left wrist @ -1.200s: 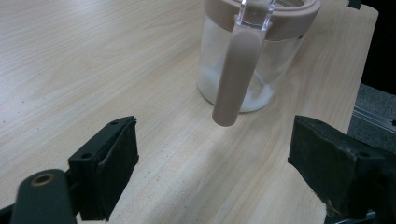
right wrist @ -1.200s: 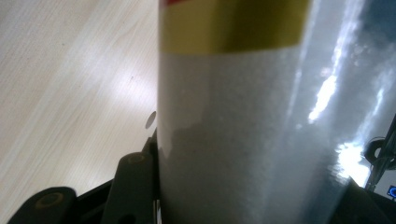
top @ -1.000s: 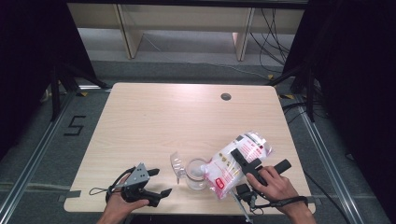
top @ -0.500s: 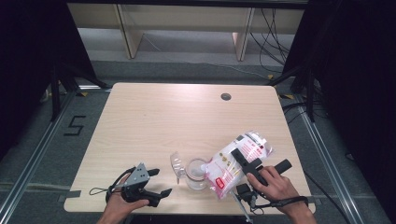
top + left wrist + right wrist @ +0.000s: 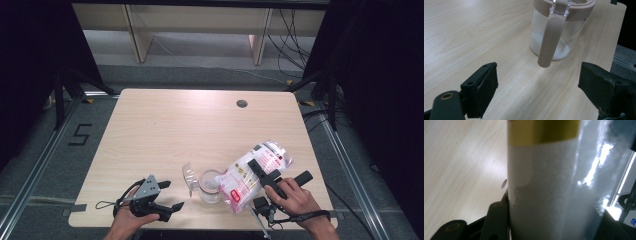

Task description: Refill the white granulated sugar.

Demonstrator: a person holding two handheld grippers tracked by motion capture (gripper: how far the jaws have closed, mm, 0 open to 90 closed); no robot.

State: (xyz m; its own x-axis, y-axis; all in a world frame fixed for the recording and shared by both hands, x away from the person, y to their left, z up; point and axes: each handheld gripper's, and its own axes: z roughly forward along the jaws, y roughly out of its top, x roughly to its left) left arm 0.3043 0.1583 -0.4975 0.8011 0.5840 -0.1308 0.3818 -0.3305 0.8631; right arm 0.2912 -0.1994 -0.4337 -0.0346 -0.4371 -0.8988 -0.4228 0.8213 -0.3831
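Observation:
A clear jar (image 5: 210, 186) with a beige rim stands near the table's front edge, its flip lid (image 5: 189, 176) hanging open to the left. In the left gripper view the jar (image 5: 559, 32) holds a little white powder, and a beige strap (image 5: 550, 42) hangs down its side. A bag of white granules (image 5: 252, 172) is tilted with its lower end over the jar's mouth. My right gripper (image 5: 280, 171) is shut on the bag (image 5: 554, 187) across its middle. My left gripper (image 5: 170, 195) rests at the front left, open and pointing at the jar, with nothing between its fingers (image 5: 484, 90).
The wooden table (image 5: 165, 135) has a round cable hole (image 5: 242, 103) at the back right. The jar stands close to the front edge. Shelf legs (image 5: 134, 35) stand on the floor beyond the table.

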